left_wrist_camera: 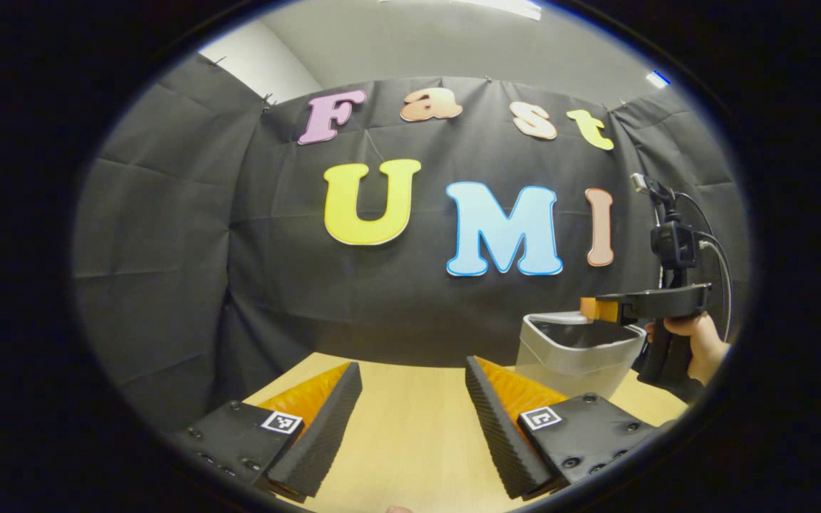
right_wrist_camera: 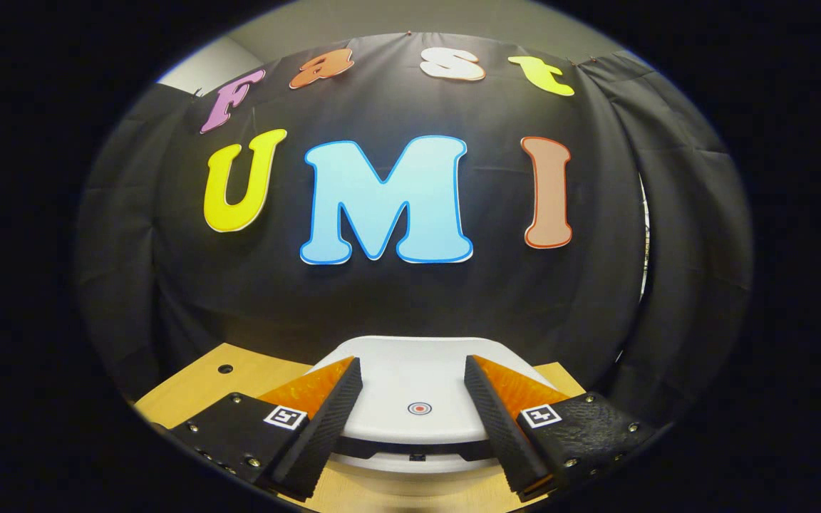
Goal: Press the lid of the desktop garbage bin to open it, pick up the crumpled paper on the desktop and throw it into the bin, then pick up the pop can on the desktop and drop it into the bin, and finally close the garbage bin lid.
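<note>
Broadly, the wooden desktop [left_wrist_camera: 410, 434] ran pale beneath both tools, with the booth's black cloth wall [left_wrist_camera: 168, 249] behind it. In the left gripper view the garbage bin [left_wrist_camera: 574, 356] stood at the right, toward the back of the desktop, pale-walled with a dark rim. The right gripper [left_wrist_camera: 591, 309] reached out over the bin's top edge from the right, held by a hand [left_wrist_camera: 699, 342] wrapped round its grip; from that side I could not tell how far apart its fingers stood.

In the right gripper view the bin's white lid [right_wrist_camera: 410, 377] lay directly below and ahead, tilted, with a dark gap along its near edge. A small red ring mark [right_wrist_camera: 419, 408] sat on the lid between the fingers. There the right gripper [right_wrist_camera: 414, 406] showed its fingers spread wide above the lid, holding nothing.

The left gripper [left_wrist_camera: 414, 420] hung over bare desktop left of the bin, jaws likewise wide apart and empty.
</note>
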A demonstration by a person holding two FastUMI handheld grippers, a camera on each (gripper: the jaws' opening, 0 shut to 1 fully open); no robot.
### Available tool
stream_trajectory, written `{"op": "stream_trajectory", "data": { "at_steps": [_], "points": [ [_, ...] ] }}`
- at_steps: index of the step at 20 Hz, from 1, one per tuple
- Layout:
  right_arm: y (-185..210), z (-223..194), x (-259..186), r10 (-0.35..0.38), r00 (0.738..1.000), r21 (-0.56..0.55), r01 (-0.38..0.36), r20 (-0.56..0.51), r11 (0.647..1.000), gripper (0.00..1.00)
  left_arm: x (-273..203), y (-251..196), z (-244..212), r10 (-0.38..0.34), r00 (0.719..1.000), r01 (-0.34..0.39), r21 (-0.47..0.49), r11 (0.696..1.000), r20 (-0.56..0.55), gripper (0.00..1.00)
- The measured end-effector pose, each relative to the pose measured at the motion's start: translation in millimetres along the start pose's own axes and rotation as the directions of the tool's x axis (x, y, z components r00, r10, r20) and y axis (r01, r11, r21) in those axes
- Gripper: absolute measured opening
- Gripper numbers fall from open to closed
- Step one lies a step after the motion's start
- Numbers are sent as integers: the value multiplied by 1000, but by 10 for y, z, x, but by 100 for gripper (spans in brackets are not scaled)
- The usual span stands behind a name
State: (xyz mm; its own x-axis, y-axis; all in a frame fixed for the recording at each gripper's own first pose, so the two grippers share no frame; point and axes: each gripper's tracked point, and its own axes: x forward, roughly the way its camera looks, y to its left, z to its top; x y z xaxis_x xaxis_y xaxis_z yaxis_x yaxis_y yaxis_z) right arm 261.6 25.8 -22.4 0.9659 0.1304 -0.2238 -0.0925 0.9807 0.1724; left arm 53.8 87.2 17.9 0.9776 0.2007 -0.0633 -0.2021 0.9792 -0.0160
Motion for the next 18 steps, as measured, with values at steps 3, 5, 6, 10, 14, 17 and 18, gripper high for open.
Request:
{"op": "stream_trajectory", "data": {
  "at_steps": [3,5,6,10,14,17,18],
  "points": [
    [10,-96,77,-1,1000,10,1,3,1000,94,11,64,-2,17,1000,-17,0,1000,-2,96],
    [8,-185,122,-1,1000,3,1,-4,1000,93,23,86,-7,23,1000,-23,1,1000,-4,96],
    [9,-231,136,0,1000,-10,0,-11,1000,93,21,85,-15,26,1000,-26,2,1000,-5,96],
    [-1,-199,160,7,999,-27,-6,39,1000,95,36,39,-18,26,1000,-26,2,1000,-6,96],
    [-3,-211,199,27,997,-18,-26,71,999,95,45,-29,-12,25,1000,-25,7,1000,-5,96],
    [15,-229,209,44,995,-50,-39,93,998,95,56,-69,8,27,1000,-27,14,1000,-2,96],
    [20,-232,213,51,994,-59,-45,101,997,95,55,-78,0,26,1000,-26,12,1000,-3,96]
  ]
}}
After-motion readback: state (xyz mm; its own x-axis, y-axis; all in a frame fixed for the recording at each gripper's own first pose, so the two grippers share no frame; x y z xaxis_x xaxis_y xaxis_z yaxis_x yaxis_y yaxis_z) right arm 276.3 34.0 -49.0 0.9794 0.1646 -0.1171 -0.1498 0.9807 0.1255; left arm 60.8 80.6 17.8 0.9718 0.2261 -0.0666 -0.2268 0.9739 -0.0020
